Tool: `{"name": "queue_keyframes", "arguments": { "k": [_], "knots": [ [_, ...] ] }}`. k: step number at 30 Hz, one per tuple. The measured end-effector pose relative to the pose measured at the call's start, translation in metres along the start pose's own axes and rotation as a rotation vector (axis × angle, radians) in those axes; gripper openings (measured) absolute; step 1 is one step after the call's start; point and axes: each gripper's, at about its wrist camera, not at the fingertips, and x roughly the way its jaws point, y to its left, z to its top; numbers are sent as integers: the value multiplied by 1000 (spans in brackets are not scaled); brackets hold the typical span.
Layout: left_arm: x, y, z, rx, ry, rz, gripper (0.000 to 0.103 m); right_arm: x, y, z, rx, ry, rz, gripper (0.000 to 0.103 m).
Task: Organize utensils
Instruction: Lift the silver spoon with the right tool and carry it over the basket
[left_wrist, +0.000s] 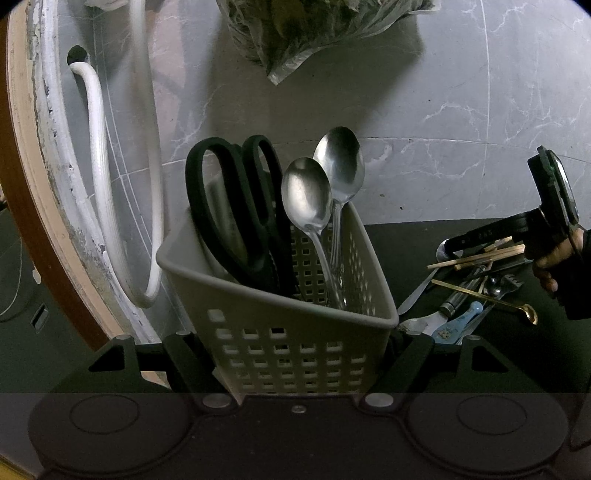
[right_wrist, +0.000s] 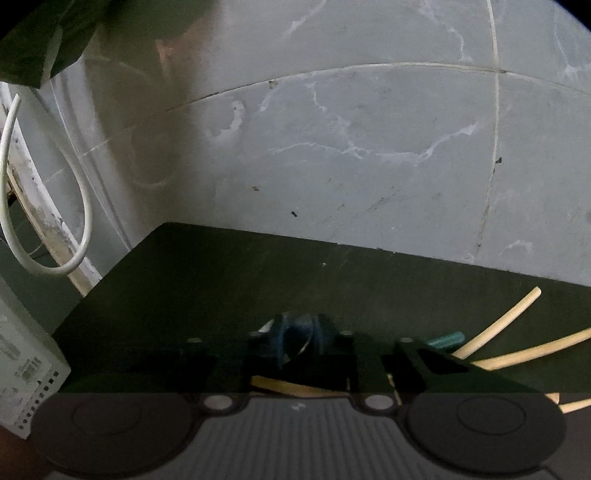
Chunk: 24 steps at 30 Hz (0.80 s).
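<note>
My right tool has nearly closed around a blurred blue-handled utensil lying on the dark surface; the beige perforated plastic caddy, clamped by my left tool, sits to its left

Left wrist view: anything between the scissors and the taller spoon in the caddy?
Yes. In the left wrist view a second steel spoon stands between the black scissors and the taller spoon, all upright in the caddy.
</note>
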Motion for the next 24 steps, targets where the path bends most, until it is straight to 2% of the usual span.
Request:
{"name": "queue_keyframes", "arguments": {
  "k": [10,17,24],
  "knots": [
    [0,1,0,10,-5,-5,79,-17,-7,1,129,-81,28,4],
    [0,2,-1,16,-8,-16,78,-29,-15,4,251,-147,64,2],
    [0,2,-2,25,-12,-28,78,-46,-10,12,277,-215,75,1]
  ]
}}
